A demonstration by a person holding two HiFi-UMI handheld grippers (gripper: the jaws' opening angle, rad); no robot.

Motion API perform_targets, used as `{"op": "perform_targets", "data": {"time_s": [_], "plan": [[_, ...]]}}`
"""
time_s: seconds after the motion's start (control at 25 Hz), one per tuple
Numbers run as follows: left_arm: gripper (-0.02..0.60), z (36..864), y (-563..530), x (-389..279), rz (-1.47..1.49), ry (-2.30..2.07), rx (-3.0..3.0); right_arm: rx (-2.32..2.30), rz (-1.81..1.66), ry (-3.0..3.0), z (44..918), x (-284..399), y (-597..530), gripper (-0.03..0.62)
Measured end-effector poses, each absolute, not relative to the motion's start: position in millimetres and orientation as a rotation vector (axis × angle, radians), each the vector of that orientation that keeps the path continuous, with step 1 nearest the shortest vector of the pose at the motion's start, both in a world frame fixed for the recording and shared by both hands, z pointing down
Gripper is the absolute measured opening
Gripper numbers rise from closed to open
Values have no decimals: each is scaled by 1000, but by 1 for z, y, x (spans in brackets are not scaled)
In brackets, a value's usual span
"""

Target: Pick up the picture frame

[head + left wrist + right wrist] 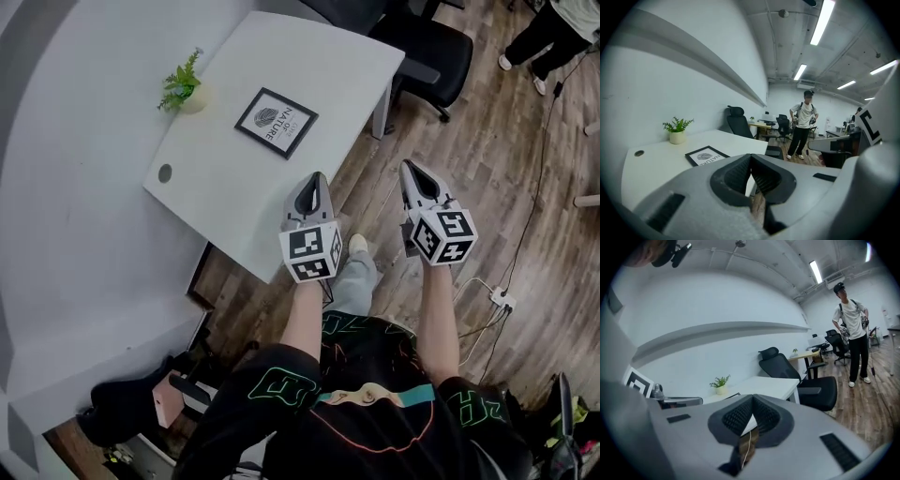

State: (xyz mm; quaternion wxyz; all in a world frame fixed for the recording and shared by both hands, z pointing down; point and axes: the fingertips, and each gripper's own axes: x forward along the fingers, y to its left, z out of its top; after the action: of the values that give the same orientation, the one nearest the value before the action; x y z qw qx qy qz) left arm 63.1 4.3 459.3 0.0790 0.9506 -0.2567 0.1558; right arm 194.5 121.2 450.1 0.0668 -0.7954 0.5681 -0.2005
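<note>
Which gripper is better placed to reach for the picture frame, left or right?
Left, probably. The left gripper hangs at the near edge of the white table, closest to the picture frame. The right gripper is over the wooden floor, farther off. Both are shut and empty.

"NATURE" printed on the picture frame, smaller lines beside it illegible

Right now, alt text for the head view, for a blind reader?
The left gripper and right gripper, both shut and empty, point toward a white desk where a black picture frame lies flat near a small potted plant. A black office chair stands beyond the desk.
</note>
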Motion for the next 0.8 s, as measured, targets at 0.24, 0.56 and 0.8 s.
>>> {"op": "perform_targets", "data": {"time_s": [0.24,0.56,0.8], "plan": [[5,471,-60,48,477,-912,2753,-2319,-657,1839,461,191,46,5],[5,476,-116,44,413,-986,2663,-2301,-659,1982,454,188,-21,5],[5,462,-145,43,341,-1030,2627,-2306,-619,2062,433,190,-53,5]]}}
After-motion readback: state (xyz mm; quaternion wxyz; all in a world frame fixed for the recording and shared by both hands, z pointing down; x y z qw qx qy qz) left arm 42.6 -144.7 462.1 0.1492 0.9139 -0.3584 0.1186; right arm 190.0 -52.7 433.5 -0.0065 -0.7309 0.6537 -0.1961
